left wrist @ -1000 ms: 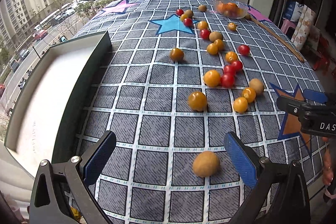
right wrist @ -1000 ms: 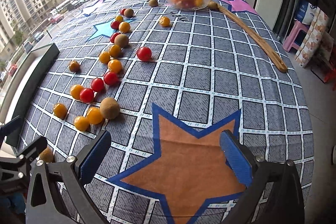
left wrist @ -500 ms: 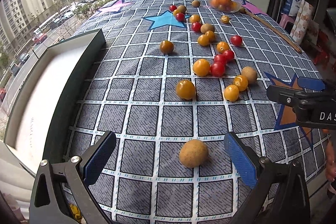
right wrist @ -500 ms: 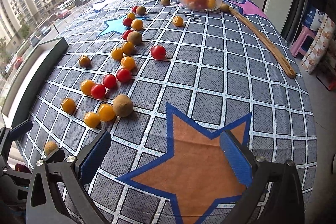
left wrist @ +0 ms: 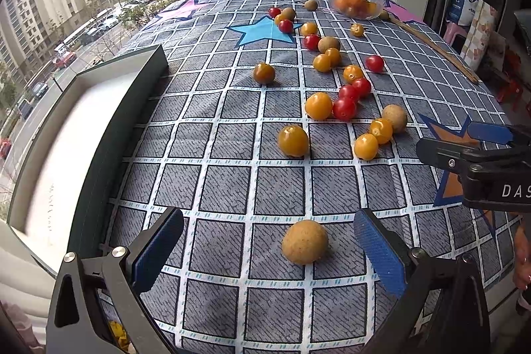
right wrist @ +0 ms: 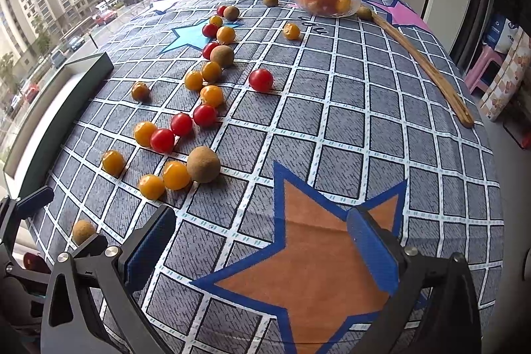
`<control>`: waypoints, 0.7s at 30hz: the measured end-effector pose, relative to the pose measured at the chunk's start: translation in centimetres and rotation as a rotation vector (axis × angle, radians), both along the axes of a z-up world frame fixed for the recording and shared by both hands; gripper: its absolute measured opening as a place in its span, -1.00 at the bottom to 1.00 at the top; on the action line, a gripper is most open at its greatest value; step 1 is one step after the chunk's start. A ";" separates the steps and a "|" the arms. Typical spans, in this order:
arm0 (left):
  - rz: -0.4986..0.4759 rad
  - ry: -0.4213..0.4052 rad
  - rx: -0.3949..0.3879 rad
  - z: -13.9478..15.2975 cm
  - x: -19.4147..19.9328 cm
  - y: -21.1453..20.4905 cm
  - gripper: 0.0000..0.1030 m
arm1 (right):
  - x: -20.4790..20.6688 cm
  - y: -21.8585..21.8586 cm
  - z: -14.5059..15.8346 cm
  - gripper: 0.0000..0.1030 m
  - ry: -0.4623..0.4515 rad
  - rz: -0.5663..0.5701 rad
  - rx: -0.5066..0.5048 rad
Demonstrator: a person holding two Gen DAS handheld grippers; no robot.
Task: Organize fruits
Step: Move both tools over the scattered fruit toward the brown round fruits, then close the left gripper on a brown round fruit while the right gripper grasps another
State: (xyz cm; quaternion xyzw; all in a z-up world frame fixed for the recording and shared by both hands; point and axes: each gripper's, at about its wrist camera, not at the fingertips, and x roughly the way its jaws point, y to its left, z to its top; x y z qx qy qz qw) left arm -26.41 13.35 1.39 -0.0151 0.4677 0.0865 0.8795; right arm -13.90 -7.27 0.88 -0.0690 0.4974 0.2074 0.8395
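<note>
Several red, orange and brown round fruits lie scattered on a checked blue-grey tablecloth (left wrist: 225, 188). My left gripper (left wrist: 268, 241) is open, and a tan round fruit (left wrist: 304, 242) lies on the cloth between its fingers, nearer the right one. It also shows in the right wrist view (right wrist: 83, 231) at the lower left. My right gripper (right wrist: 262, 241) is open and empty over an orange star patch (right wrist: 318, 247). A brown fruit (right wrist: 203, 164) and two orange ones (right wrist: 176, 175) lie just ahead of its left finger. A glass bowl (right wrist: 327, 0) with orange fruits stands at the far end.
A dark-walled tray with a white floor (left wrist: 76, 135) lies along the table's left edge by the window. A long wooden stick (right wrist: 428, 65) lies at the far right. The right gripper's finger (left wrist: 464, 151) juts in from the right in the left wrist view.
Both grippers have moved slightly forward and left over the table. The tan fruit now sits more centrally between the left fingers. Both grippers stay open.
</note>
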 end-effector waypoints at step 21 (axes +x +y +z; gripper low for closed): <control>0.005 0.005 0.009 -0.1 0.0 -0.4 1.00 | 0.0 0.0 -0.2 1.00 0.001 0.005 -0.008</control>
